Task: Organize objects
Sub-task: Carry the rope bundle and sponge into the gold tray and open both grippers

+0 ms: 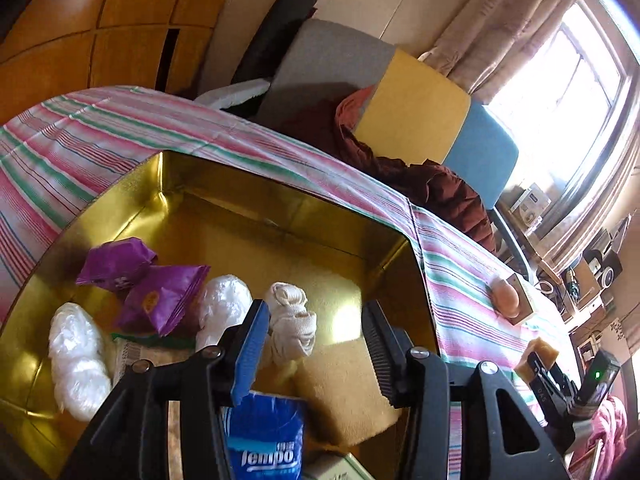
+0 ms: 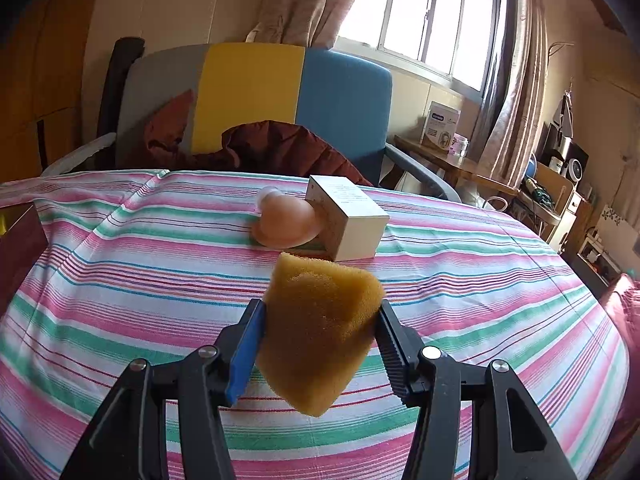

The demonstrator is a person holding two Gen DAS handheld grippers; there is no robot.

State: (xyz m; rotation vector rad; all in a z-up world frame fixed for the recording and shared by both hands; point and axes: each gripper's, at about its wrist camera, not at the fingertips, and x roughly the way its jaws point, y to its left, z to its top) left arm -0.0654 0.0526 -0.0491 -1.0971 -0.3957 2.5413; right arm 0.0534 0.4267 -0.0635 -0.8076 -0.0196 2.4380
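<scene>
My right gripper [image 2: 318, 334], clamped on the yellow sponge [image 2: 318, 332], is mid-table; the gold tin [image 1: 224, 216] lies leftward, under my left gripper [image 1: 314, 338], whose jaws stand apart and empty.

The left wrist view looks steeply down along its left claw [image 1: 316, 344] into a gold tin [image 1: 280, 216], close above it, tilted. The right wrist view looks along its right claw [image 2: 320, 344], low over the striped bench [image 2: 120, 280], toward the window [image 2: 424, 12]. Both share the striped cloth, white box [image 2: 348, 220], colour-blocked chair [image 2: 280, 88] and window.
</scene>
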